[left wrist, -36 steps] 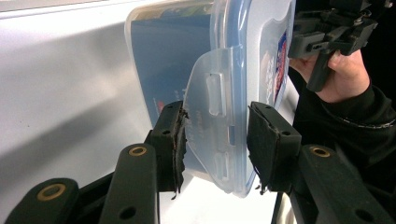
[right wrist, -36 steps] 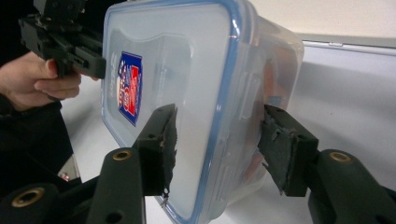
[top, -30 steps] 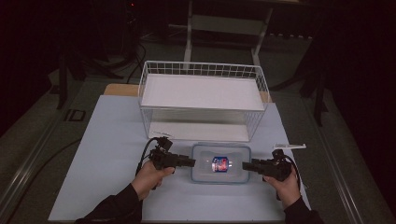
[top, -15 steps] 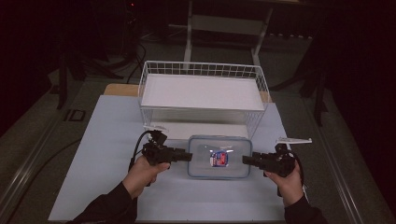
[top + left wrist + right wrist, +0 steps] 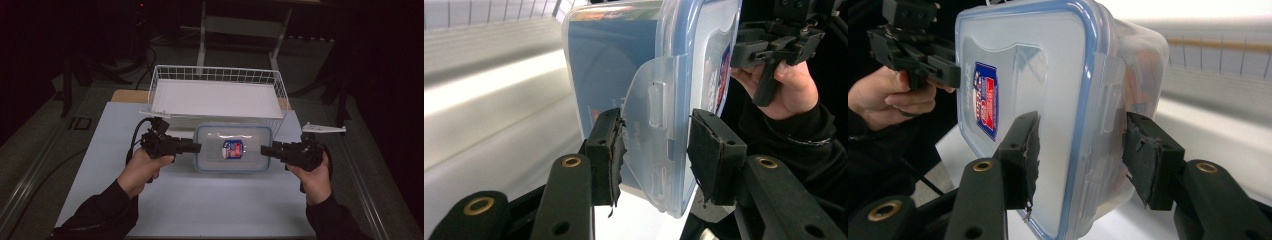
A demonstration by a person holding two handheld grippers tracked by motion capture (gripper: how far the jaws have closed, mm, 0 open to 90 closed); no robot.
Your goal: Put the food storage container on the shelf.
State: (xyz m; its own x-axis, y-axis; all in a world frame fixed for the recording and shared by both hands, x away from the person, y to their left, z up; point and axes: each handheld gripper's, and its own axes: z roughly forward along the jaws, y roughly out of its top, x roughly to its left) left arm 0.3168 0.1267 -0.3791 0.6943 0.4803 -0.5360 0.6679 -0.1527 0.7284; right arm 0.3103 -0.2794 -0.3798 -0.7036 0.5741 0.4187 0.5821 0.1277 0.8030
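**Carrying a lidded box toward the wire basket**

Gripping the plastic box (image 5: 233, 148) at both short ends, blue-rimmed lid clipped on, label facing up. Left gripper (image 5: 192, 147) pinching the end at 9 o'clock across lid and base, pads over the side latch (image 5: 655, 107). Right gripper (image 5: 266, 150) clamped the same way at 3 o'clock. Sitting above the white mat (image 5: 200, 200), just at 6 o'clock of the wire basket (image 5: 218, 75); judging by the gripper views, lifted clear of the surface rather than resting on it. Probably about halfway: pickup done, box level and secure. Left to do, by the look of it: lifting over the basket's near rim, lowering inside, letting go. Lying off at 2 o'clock, a loose white strip (image 5: 323, 129), untouched.
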